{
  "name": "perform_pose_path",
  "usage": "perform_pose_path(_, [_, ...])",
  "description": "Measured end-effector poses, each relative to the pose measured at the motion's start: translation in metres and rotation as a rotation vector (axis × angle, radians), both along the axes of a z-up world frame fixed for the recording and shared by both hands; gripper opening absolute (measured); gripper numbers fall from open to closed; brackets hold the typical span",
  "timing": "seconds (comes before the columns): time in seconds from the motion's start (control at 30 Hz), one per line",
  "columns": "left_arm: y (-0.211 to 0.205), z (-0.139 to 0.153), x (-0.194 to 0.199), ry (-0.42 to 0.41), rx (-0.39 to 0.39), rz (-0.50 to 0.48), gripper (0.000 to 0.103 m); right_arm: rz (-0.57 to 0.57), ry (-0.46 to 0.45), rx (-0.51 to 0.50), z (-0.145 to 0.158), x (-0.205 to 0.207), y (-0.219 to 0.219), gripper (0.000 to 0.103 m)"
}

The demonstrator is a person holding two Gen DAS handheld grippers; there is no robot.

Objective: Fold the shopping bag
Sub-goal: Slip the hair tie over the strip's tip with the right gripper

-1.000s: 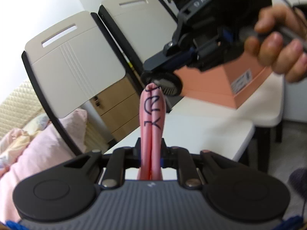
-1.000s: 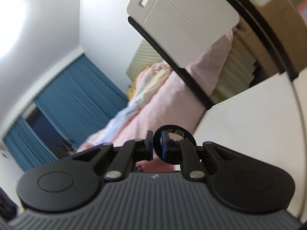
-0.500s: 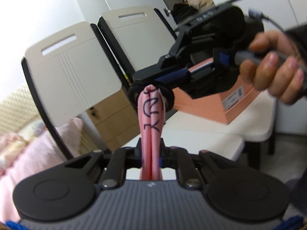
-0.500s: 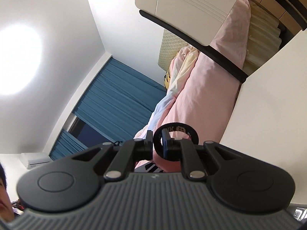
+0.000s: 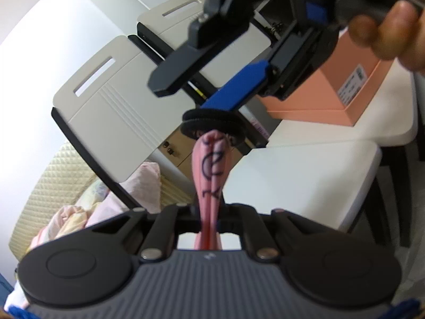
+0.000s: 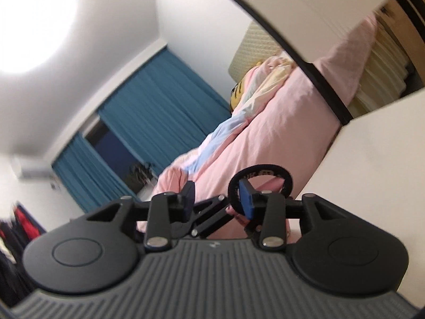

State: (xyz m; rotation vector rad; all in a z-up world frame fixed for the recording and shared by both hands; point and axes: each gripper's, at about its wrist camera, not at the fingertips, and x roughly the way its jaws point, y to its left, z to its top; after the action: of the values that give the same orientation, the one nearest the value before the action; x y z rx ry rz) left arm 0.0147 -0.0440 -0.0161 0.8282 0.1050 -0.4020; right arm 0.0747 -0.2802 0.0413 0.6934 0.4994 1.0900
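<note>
Leftmost in the left wrist view stand two pale chair backs (image 5: 111, 111) with pink bedding (image 5: 127, 196) below them. At the middle, the shopping bag (image 5: 211, 170), rolled into a slim pink bundle with dark lettering, rises from the left tool (image 5: 209, 220), whose jaws are pinched narrow on its lower end. The bundle's long axis runs straight away from that tool, tilting slightly toward the far end. A black elastic loop (image 5: 212, 118) sits at the bundle's tip; whether it already rings the tip or only rests against it I cannot tell. Just above, the right tool (image 5: 209, 82) reaches in from the upper right, held by a hand (image 5: 385, 24), its jaws parting, one blue-padded finger through the loop and nothing pinched between them. Further right lie the white tabletop (image 5: 305, 175) and an orange box (image 5: 345, 90). The right wrist view agrees: the loop (image 6: 261, 183) hangs around the right-side finger of the opening right tool (image 6: 217, 199). By my reading, the next move turns on this: the loop must travel down the bundle's length toward the left tool, and the right hand is the nearer one.
</note>
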Motion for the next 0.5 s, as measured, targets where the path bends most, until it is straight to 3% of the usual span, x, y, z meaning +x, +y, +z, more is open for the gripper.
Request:
perform_pose_path(0.17, [0.002,0.0,0.002,-0.001,0.007,0.01,0.009,-0.03,-0.208,-0.2,0.016,-0.024,0.016,0.041])
perform_pose_path(0.5, [0.002,-0.004,0.002,0.009,0.028,0.007,0.009,-0.112,-0.429,-0.483,0.022,-0.049,0.036,0.035])
